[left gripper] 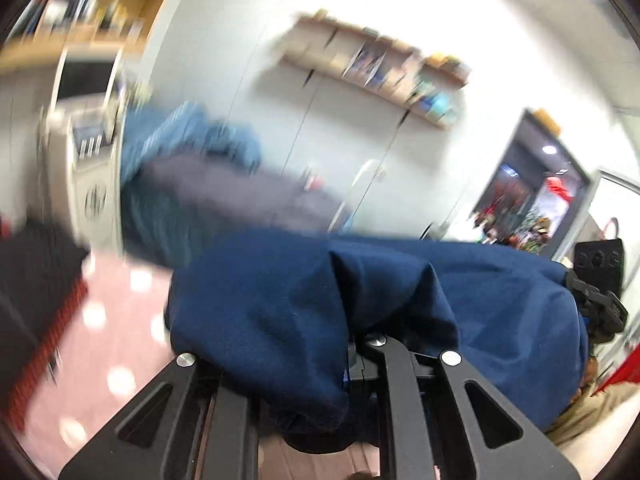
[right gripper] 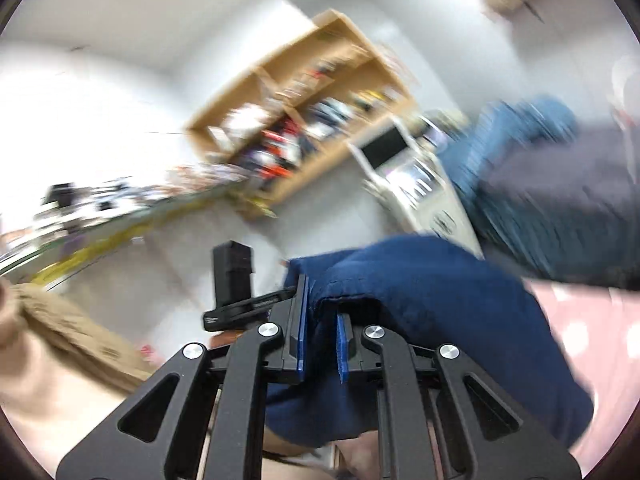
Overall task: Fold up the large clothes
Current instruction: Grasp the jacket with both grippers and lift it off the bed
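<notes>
A large navy blue garment (left gripper: 400, 300) hangs stretched between both grippers, raised above the pink dotted bed cover (left gripper: 116, 344). The cloth drapes over my left gripper (left gripper: 352, 320) and hides its fingertips; the jaws are shut on a bunched edge of it. In the right wrist view, my right gripper (right gripper: 322, 320) is shut on a hemmed edge of the navy garment (right gripper: 432, 300), which is pinched between the blue pads (right gripper: 301, 320). The other gripper (left gripper: 596, 300) shows at the right edge of the left wrist view, and again as a black gripper (right gripper: 236, 288) in the right wrist view.
A blue blanket (left gripper: 188, 140) and grey bedding lie at the bed's far end beside a white bedside unit (left gripper: 92, 168). Wooden shelves (right gripper: 304, 120) hang on the white walls. A black and red cloth (left gripper: 36, 300) lies at the left. A doorway (left gripper: 532, 196) opens at right.
</notes>
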The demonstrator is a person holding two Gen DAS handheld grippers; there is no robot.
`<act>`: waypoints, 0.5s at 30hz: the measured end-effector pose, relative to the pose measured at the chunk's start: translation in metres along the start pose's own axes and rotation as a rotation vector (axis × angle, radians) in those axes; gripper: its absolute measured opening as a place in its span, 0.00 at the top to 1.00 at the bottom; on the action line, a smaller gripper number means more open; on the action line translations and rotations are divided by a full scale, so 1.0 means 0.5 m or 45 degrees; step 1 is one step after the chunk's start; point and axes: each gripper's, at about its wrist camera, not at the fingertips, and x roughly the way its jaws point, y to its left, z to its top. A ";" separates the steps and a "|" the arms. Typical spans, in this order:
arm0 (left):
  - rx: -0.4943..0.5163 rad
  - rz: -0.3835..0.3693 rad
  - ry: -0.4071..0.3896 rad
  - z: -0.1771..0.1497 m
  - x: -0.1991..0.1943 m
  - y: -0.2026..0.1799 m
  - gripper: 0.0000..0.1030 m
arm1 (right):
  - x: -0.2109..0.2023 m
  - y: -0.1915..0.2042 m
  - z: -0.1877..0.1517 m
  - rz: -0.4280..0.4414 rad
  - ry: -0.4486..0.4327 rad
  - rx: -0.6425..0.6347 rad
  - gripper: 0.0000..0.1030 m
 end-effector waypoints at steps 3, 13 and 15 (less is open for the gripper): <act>0.115 -0.102 -0.202 0.078 -0.127 -0.098 0.87 | -0.053 0.100 0.071 0.177 -0.133 -0.138 0.88; 0.132 -0.401 -0.397 0.241 -0.165 -0.220 0.81 | -0.158 0.058 0.163 0.170 -0.478 0.014 0.86; 0.068 -0.347 -0.268 0.244 -0.038 -0.195 0.70 | -0.158 -0.035 0.138 -0.153 -0.458 0.148 0.84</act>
